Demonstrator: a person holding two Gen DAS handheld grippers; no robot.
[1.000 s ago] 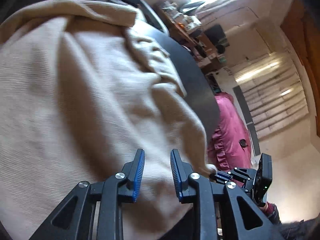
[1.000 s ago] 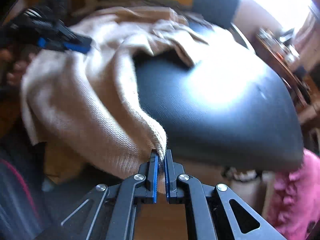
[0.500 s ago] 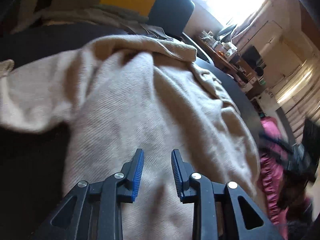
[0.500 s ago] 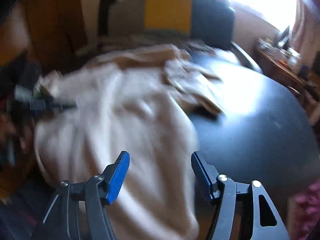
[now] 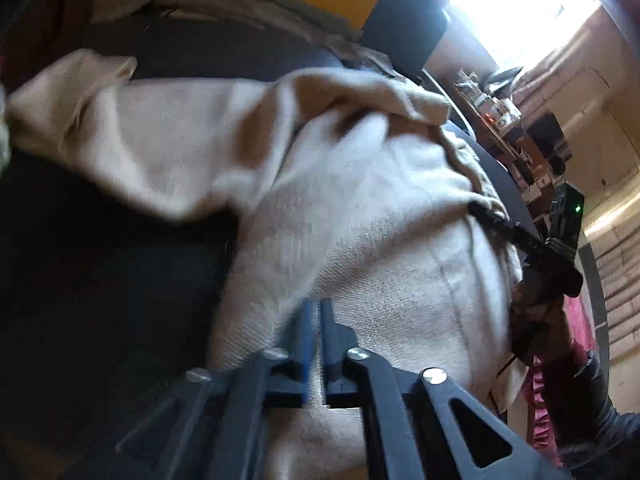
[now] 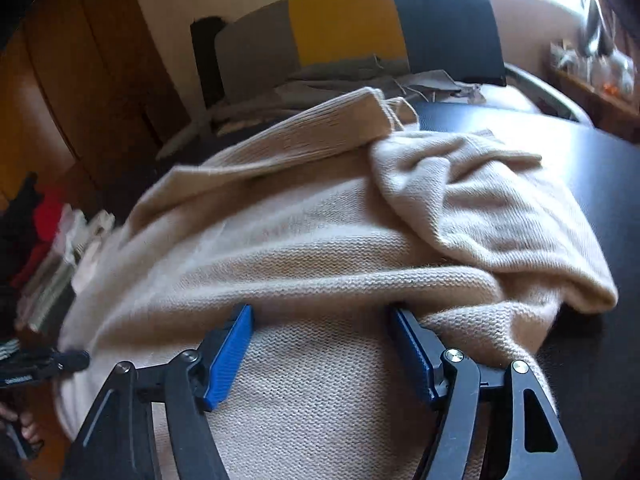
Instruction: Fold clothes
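Window glare top right, dim elsewhere (motion blur, fisheye warp).
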